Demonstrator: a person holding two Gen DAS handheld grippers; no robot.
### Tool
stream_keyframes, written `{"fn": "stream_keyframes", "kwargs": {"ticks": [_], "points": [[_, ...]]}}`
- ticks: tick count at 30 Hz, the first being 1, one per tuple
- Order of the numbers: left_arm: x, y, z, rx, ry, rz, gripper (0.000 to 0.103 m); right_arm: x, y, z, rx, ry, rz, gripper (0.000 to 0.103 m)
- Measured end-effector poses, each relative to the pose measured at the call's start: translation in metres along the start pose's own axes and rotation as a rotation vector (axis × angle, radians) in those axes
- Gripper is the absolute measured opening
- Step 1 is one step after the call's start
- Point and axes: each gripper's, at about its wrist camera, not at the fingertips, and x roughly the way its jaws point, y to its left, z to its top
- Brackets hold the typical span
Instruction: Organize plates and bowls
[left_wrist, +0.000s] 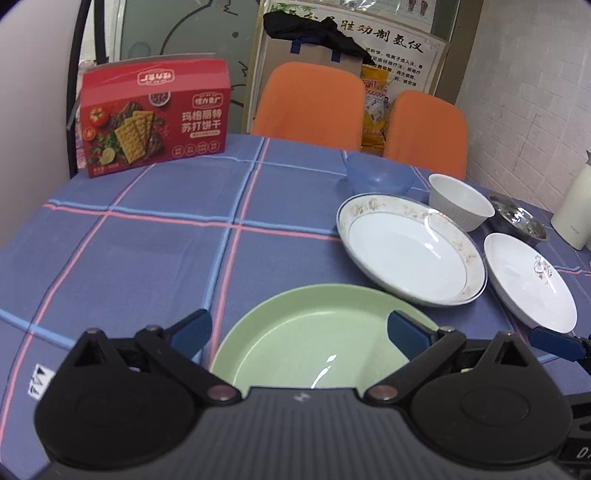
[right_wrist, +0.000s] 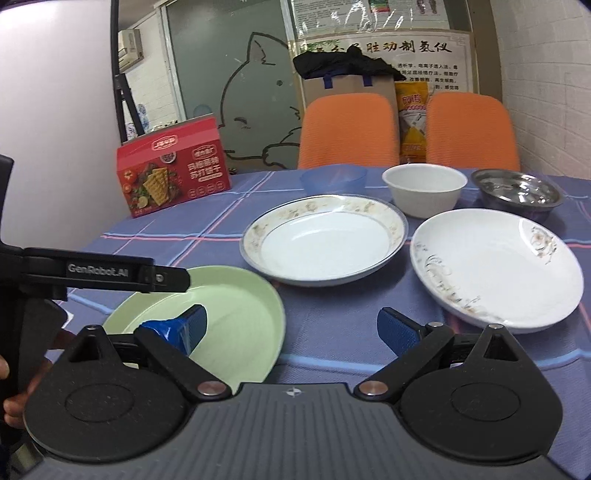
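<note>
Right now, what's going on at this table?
A person holds a tool in each hand over a table set with dishes. The left tool hangs open over the green plate; the right tool is open too, holding nothing. The rimmed plate, white plate and three bowls sit unstacked.

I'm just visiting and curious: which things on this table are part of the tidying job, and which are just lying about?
Part of the job:
- pale green round plate
- white plate with gold floral rim
- white plate with grey swirl print
- translucent blue plastic bowl
- white ribbed bowl
- shiny steel bowl

Just lying about:
- red cracker box
- cream jug
- orange chairs
</note>
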Motion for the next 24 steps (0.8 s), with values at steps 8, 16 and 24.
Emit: {"fn": "stream_keyframes", "kwargs": {"ticks": [8,16,24], "points": [[0.030,-0.011,0.045,0.038,-0.006,-0.010,0.100,0.049,-0.030,0.053,-0.069,0.001,-0.026,0.087],[0.079,-0.002,0.073,0.025,0.048,-0.018,0.100,0.142,-0.046,0.076,-0.061,0.175,-0.029,0.087],[0.129,0.004,0.092,0.010,0.142,-0.049,0.100,0.166,-0.036,0.077,-0.083,0.237,-0.054,0.089]]}}
